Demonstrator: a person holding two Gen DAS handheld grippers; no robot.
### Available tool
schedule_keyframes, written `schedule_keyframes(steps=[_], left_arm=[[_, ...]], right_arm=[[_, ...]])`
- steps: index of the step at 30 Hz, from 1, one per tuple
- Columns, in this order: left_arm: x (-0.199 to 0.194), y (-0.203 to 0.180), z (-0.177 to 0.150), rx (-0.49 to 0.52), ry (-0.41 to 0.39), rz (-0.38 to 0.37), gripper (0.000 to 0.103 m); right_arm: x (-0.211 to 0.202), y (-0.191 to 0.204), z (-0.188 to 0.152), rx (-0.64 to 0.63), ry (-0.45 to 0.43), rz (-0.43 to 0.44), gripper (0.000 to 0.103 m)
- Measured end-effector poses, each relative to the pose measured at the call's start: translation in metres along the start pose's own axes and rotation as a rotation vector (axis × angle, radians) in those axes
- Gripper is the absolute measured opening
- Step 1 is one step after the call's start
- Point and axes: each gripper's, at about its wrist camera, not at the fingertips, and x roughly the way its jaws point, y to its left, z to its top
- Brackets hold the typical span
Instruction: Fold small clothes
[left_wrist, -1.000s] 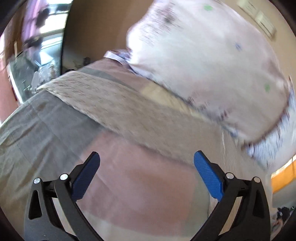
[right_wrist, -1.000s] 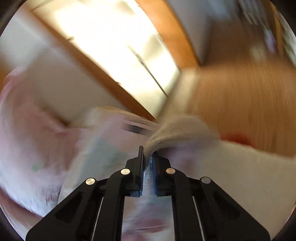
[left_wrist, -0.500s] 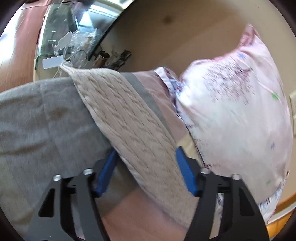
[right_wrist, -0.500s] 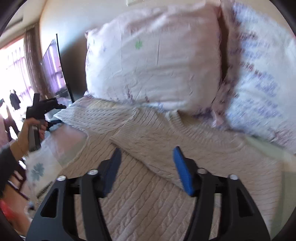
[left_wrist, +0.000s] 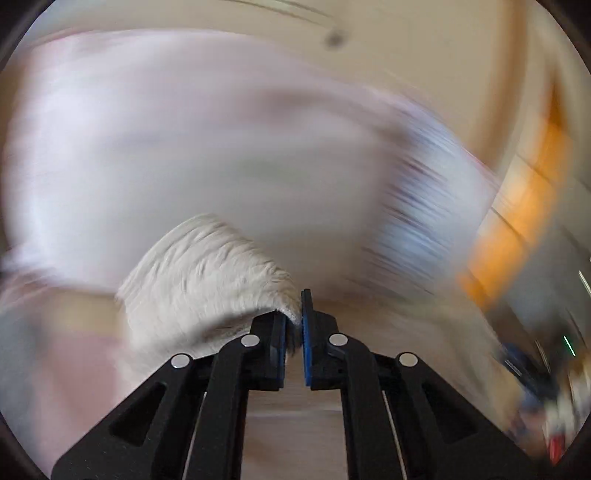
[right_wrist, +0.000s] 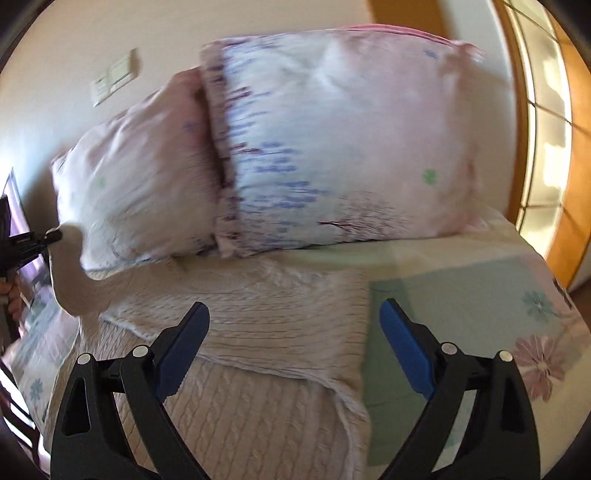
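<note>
**Left claw lifting a sweater sleeve across the bed**

Left wrist view, heavily blurred: left claw pinched tight on a fuzzy edge of the cream cable-knit sweater, the held fabric bulging up and to the left of the fingers. Behind it, a pale pink pillow smeared by blur.

Right wrist view, sharper: right claw spread wide, holding nothing, hovering just above the sweater lying flat on the floral bedspread. One sleeve already folded across the body. At far left, the other sleeve raised off the bed, pinched at its tip by the left claw. Two pillows leaning against the wall beyond.

Best done, probably, by carrying the lifted sleeve over the body, laying it flat and square, avoiding dragging the body or bunching the knit.
</note>
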Motion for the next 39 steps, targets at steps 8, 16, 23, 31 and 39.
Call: schedule_keyframes(steps=[8, 16, 23, 31, 39], left_arm=[[0.037, -0.059, -0.085, 0.100, 0.270, -0.120, 0.045], [-0.073, 0.049, -0.169, -0.258, 0.277, 0.118, 0.053], [-0.107, 0.026, -0.231, -0.409, 0.276, -0.045, 0.035], [-0.081, 0.007, -0.209, -0.379, 0.269, -0.182, 0.007], [0.006, 0.056, -0.031, -0.268, 0.007, -0.024, 0.008]], right_arm=[[-0.032, -0.046, -0.040, 0.149, 0.136, 0.040, 0.095], [-0.063, -0.072, -0.132, 0.423, 0.375, 0.253, 0.072], [-0.078, -0.044, -0.179, 0.522, 0.479, 0.510, 0.032], [-0.064, -0.032, -0.127, 0.566, 0.292, 0.714, 0.009], [0.037, -0.039, 0.023, 0.570, 0.009, 0.668, 0.009]])
